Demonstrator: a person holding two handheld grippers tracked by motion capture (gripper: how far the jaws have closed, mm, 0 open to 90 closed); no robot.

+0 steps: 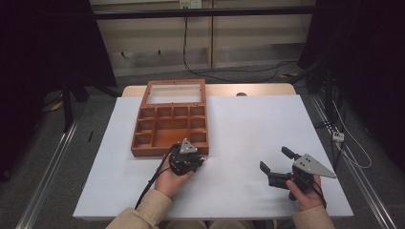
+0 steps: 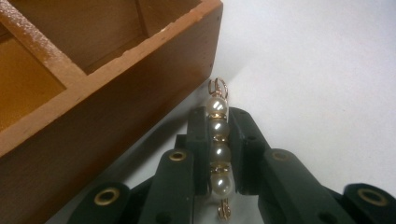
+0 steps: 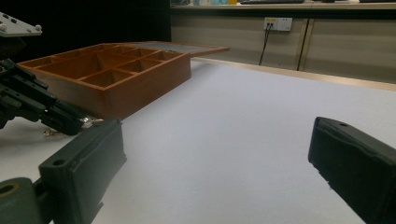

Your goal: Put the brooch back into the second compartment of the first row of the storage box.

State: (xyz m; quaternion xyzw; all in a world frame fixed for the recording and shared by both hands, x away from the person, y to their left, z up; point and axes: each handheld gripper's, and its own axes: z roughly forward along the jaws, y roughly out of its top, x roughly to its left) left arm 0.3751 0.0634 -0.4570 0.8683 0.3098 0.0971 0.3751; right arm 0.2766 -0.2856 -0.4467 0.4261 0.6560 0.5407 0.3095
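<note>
Left gripper (image 2: 218,149) pinching a pearl bar (image 2: 218,144) lengthwise beside the compartment box (image 1: 169,125) (presumably to lift it in); right gripper (image 1: 276,164) idle, jaws spread.

One reddish-brown wooden compartment box (image 1: 170,125) with an open glazed lid stands on one white-covered counter (image 1: 248,133). One short strand of four white pearls on gold links (image 2: 218,144) shows in the left gripper view. Two black hand-held grippers are present, a left one (image 1: 187,159) and a right one (image 1: 275,164), each with two jaws.
</note>
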